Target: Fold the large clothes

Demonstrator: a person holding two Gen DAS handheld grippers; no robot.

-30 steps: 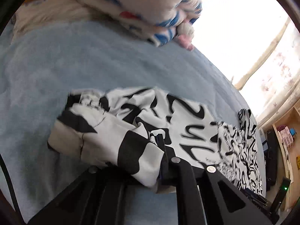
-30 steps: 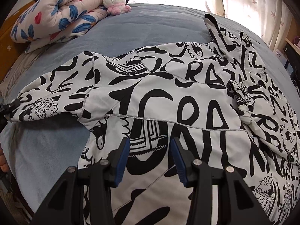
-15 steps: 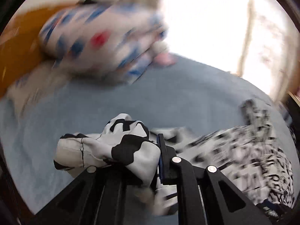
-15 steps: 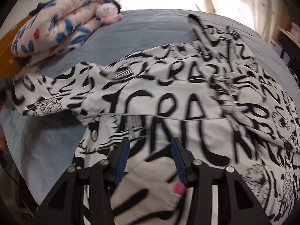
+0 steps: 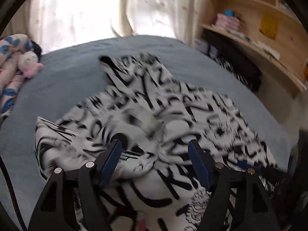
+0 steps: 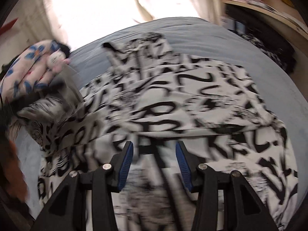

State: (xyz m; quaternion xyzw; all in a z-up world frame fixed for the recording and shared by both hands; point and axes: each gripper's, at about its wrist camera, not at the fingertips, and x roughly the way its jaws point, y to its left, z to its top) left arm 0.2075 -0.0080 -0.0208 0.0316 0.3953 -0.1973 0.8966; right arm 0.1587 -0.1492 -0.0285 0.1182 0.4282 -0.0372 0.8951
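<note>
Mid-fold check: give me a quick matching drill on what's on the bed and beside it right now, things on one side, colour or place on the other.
Things:
1. garment
2. bedcover
3. plush toy
4. shelf unit

Descriptions:
A. plain blue-grey
B. light wood, right of the bed
C. white with black lettering
D. white and pink, by the floral quilt

Pairs: 1-C, 2-A, 3-D, 4-B

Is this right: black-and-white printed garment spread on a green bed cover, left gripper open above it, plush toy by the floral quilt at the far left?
Not quite. The bed cover is grey-blue, not green, as the left wrist view shows. The rest holds: the printed garment lies spread on it, the left gripper is open above it with nothing between its jaws, which have just been opening, and the plush toy sits by the floral quilt.
</note>
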